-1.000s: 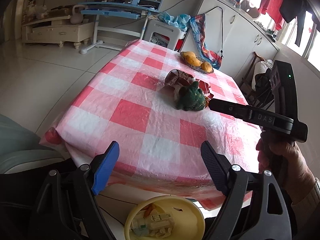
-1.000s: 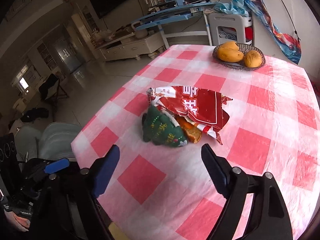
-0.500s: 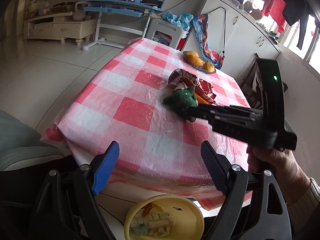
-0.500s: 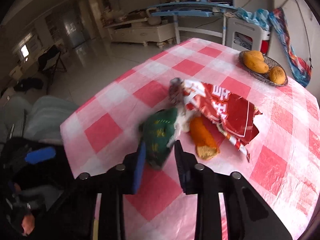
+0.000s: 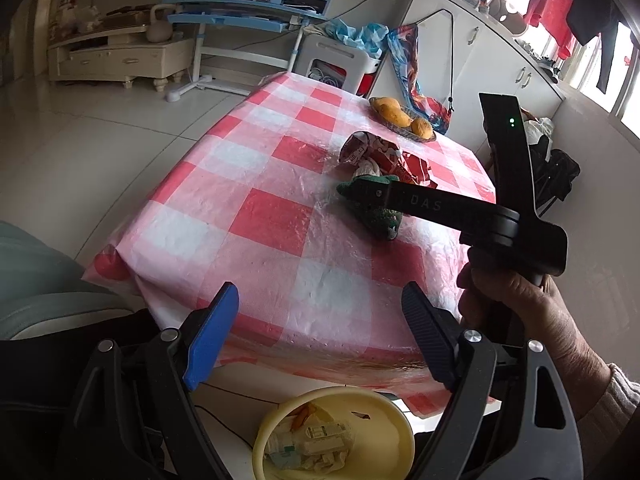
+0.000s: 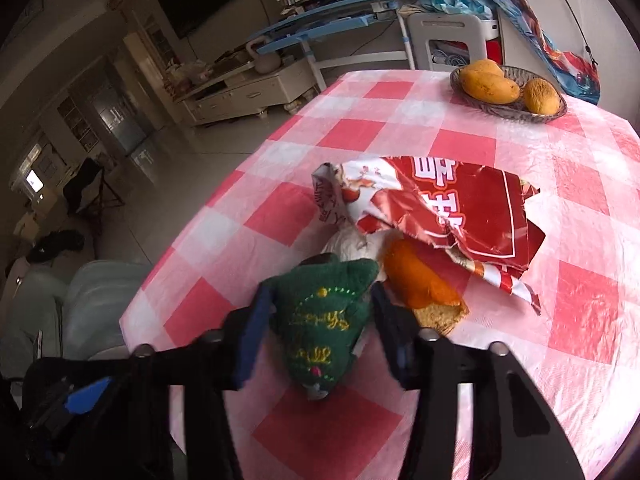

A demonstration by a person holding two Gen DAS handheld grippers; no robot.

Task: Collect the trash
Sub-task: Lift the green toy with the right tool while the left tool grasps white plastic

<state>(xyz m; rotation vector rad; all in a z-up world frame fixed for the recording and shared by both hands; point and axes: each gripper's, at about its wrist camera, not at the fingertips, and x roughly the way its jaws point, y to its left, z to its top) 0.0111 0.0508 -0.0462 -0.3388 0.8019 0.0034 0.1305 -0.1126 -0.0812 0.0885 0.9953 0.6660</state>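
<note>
1. Checked red-and-white tablecloth (image 6: 500,320) fills the frame; the green knitted pouch (image 6: 324,320) lies lower centre.
2. My right gripper (image 6: 320,316) has just been closing and now pinches the pouch; my left gripper (image 5: 316,340) hangs open.
3. Next, I judge: lift it to the yellow bin (image 5: 394,420), bottom of the left view.

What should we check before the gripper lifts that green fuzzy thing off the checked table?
1. Right gripper has just been closing then easing; green knitted pouch between its pads: ok.
2. Grip firm enough to lift: cannot tell.
3. Orange peel piece outside the pads: ok.
4. Torn red snack wrapper not caught in the grip: ok.
5. Yellow round bin below the table edge, with room left: ok.
6. Left gripper open, empty, out of the way: ok.
</note>
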